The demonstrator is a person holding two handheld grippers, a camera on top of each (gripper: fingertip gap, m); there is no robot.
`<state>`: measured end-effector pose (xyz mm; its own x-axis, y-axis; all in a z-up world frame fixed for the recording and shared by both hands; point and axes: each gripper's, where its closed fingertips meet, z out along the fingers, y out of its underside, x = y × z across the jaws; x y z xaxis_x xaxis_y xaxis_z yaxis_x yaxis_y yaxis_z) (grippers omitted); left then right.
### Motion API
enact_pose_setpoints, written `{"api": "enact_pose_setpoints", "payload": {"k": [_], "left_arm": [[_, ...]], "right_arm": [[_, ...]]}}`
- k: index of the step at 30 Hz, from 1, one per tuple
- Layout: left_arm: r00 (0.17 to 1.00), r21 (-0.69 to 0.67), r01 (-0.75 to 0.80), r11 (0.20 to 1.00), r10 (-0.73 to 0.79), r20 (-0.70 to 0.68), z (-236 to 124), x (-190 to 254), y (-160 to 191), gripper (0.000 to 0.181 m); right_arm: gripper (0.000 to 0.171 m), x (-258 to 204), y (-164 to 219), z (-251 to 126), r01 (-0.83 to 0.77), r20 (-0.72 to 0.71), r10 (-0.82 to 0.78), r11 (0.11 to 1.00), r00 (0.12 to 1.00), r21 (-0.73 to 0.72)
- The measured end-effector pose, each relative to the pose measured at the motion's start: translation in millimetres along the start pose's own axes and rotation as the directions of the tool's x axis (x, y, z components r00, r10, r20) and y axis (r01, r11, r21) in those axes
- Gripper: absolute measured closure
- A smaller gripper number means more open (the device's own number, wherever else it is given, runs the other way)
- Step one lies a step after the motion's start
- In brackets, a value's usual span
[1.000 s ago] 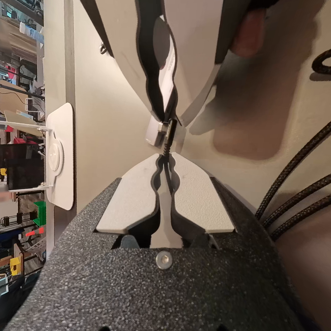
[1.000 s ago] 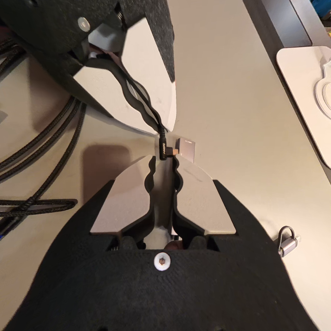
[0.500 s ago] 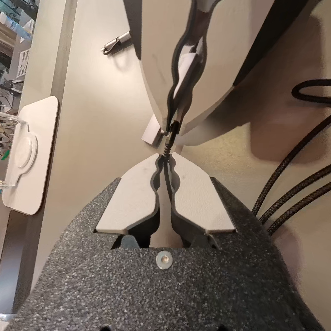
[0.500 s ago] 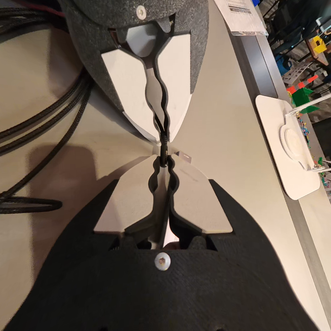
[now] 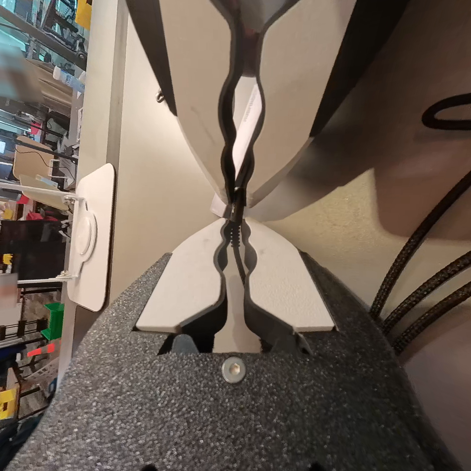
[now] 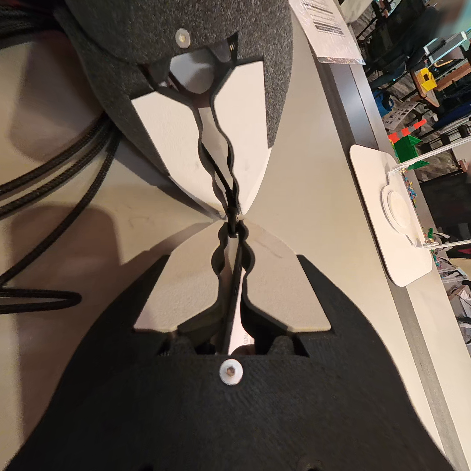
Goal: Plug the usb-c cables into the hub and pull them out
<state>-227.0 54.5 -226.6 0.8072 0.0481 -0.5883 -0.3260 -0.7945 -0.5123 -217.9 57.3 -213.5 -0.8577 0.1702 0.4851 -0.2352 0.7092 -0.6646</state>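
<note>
My left gripper (image 5: 234,225) is shut on a thin black usb-c cable (image 5: 235,237) just behind its plug (image 5: 236,215). My right gripper (image 6: 233,226) is shut on the flat silver hub (image 6: 238,323), which I see edge-on between its fingers. The two grippers face each other tip to tip above the table. The plug (image 6: 233,219) sits at the hub's end, between the right gripper's tips. The hub also shows in the left wrist view (image 5: 248,127), with a corner sticking out on the left (image 5: 218,207). The port itself is hidden.
Several thick braided black cables (image 5: 420,280) lie on the beige table, also in the right wrist view (image 6: 51,183). A white pad with a clear stand (image 6: 390,216) sits at the table edge. A small metal clip (image 5: 159,95) and a sheet in a clear sleeve (image 6: 328,28) lie farther off.
The grippers have turned from an angle to face each other in line and closed the gap. The plug has gone from beside the hub's end to between the right gripper's tips.
</note>
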Motion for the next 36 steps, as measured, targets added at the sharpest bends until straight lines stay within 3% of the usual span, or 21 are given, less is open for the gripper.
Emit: {"api": "enact_pose_setpoints", "payload": {"k": [4, 6, 10, 12, 15, 21, 36], "left_arm": [[0.999, -0.015, -0.048, 0.999, 0.048, 0.023, 1, -1, 0, 0.173], [0.996, -0.049, -0.081, 0.996, 0.083, 0.036, 3, -2, 4, 0.173], [0.991, -0.064, -0.122, 0.99, 0.125, 0.043, 3, -2, 6, 0.174], [0.989, -0.058, -0.141, 0.988, 0.144, 0.035, 3, 0, 4, 0.174], [0.98, -0.081, -0.192, 0.978, 0.195, 0.027, 4, 3, 4, 0.174], [0.964, -0.102, -0.263, 0.959, 0.266, 0.022, 3, 6, 1, 0.174], [0.945, -0.129, -0.317, 0.94, 0.325, 0.043, 4, 6, -6, 0.174]], "right_arm": [[0.161, 3, 4, -2, -0.086, 0.025, 0.087, 0.996, 0.996, -0.011], [0.145, 11, 14, -6, -0.154, 0.02, 0.156, 0.986, 0.988, -0.055], [0.132, 15, 42, -12, -0.303, 0.061, 0.318, 0.935, 0.946, -0.182], [0.133, 14, 49, -12, -0.364, 0.068, 0.385, 0.908, 0.921, -0.209], [0.15, 8, 48, -12, -0.397, 0.11, 0.428, 0.889, 0.897, -0.229], [0.15, 5, 48, -14, -0.474, 0.147, 0.518, 0.843, 0.842, -0.255], [0.15, 4, 40, -21, -0.397, 0.15, 0.442, 0.882, 0.884, -0.256]]}}
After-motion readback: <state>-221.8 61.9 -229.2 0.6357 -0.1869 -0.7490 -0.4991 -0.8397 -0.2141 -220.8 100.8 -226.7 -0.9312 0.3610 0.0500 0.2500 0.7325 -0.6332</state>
